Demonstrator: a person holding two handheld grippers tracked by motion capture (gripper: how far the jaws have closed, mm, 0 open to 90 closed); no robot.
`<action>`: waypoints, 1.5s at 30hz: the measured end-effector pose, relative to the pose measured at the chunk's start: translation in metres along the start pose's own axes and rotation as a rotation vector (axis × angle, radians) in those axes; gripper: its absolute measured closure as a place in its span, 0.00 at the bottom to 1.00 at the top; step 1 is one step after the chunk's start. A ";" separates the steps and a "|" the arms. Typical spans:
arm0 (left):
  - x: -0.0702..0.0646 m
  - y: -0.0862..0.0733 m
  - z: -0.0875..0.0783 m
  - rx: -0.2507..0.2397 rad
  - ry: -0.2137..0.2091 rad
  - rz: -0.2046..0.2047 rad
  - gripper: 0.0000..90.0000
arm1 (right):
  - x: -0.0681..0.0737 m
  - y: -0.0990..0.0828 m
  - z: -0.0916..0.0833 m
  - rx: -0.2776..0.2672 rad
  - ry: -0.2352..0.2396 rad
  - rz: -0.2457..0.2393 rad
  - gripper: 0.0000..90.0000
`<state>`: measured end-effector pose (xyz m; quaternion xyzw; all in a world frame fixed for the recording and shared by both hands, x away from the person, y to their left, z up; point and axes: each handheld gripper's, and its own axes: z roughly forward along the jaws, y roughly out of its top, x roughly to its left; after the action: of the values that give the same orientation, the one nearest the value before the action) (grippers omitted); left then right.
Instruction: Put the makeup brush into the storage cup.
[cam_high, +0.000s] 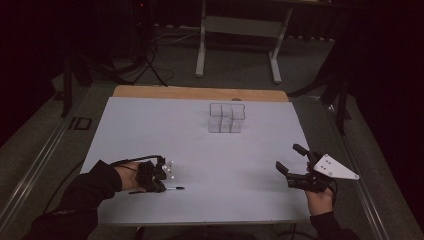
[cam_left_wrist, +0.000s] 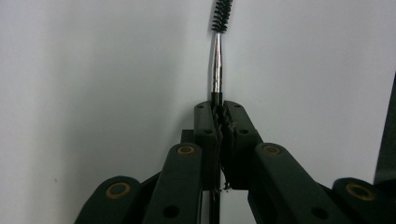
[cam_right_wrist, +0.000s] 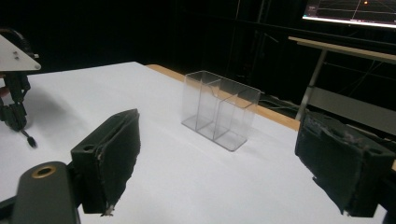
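Left gripper clamped shut on the handle of a thin spoolie brush, bristle tip pointing away over the white table, low near its front left edge. Right gripper held wide open, empty, well apart at the right. Clear divided organizer standing farther back, near the middle.

The small brush has its handle hidden between the left tongs' closed jaws
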<state>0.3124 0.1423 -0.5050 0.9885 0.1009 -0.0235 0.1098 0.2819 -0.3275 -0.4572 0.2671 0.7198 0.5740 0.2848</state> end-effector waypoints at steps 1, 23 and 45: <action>0.000 0.001 -0.001 0.006 0.004 -0.001 0.96 | 0.000 0.000 0.000 0.000 -0.002 0.000 0.15; 0.015 -0.003 -0.061 -0.259 0.076 -0.174 0.96 | 0.000 0.000 0.001 0.004 0.000 0.006 0.16; 0.015 0.000 -0.084 -0.624 0.174 -0.296 0.96 | 0.007 0.001 0.005 0.020 0.017 0.010 0.15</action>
<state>0.3291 0.1636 -0.4237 0.8803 0.2545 0.0772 0.3928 0.2809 -0.3193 -0.4579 0.2685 0.7265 0.5705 0.2733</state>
